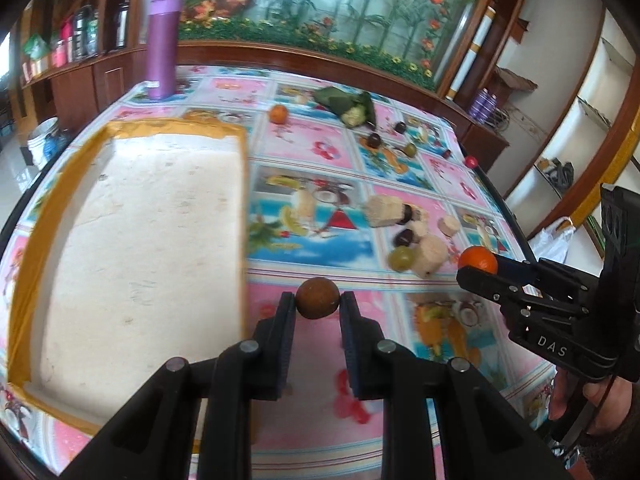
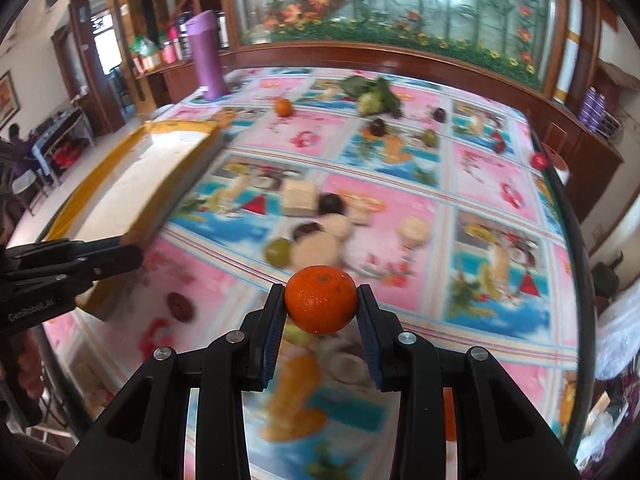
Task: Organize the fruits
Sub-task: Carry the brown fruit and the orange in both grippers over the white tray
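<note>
Holding fruit in both grippers, above the table next to the tray [image 1: 132, 240].

Left gripper [image 1: 318, 300]: jaws clamped on a round brown fruit [image 1: 318, 298], just off the tray's right edge, near its front end. From the right wrist view this same fruit [image 2: 181, 307] looks blurred, just off the tray's near corner.

Right gripper [image 2: 321, 304]: jaws clamped on an orange [image 2: 321, 304], further out to the right of the tray, over the printed tablecloth [image 1: 320, 148].

Tray: white inside, yellow rim, nothing in it that I can see.

Right of the tray, mid-table: cluster of pale chunks [image 1: 430, 254], a green fruit [image 1: 401, 259] and a couple of dark fruits [image 1: 405, 237], all close together, some touching.

Beyond the tray's far right corner: a second orange [image 1: 278, 114], then a leafy green bundle [image 1: 348, 104] with more small dark fruits nearby.

Behind the tray's far end: a purple bottle [image 1: 163, 44], upright.
</note>
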`<move>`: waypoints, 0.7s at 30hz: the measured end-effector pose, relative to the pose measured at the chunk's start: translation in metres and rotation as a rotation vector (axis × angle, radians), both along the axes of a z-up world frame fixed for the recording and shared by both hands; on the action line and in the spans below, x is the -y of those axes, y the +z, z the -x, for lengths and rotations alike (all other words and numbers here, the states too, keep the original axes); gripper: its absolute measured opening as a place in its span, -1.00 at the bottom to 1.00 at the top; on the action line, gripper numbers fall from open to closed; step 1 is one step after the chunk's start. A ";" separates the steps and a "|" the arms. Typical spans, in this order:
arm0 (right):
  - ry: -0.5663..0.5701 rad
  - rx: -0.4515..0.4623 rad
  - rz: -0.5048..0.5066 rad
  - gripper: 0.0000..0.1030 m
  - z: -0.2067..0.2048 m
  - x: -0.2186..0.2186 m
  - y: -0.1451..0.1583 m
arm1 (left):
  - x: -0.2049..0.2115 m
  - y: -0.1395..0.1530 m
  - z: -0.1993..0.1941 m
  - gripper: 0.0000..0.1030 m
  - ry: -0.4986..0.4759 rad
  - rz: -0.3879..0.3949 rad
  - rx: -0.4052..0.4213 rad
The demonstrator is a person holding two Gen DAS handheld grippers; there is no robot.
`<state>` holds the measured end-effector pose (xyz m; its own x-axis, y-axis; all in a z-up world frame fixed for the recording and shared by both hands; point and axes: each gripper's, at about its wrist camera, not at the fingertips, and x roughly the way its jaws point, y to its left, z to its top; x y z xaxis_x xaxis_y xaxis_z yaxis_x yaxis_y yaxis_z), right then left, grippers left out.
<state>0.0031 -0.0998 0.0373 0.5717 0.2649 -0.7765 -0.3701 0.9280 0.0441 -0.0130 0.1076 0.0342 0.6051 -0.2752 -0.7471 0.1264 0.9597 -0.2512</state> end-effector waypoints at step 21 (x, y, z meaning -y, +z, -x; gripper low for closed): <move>0.337 -0.079 0.019 -0.34 -0.040 -0.211 -0.026 | -0.130 -0.035 0.003 -0.52 0.220 -0.070 -0.063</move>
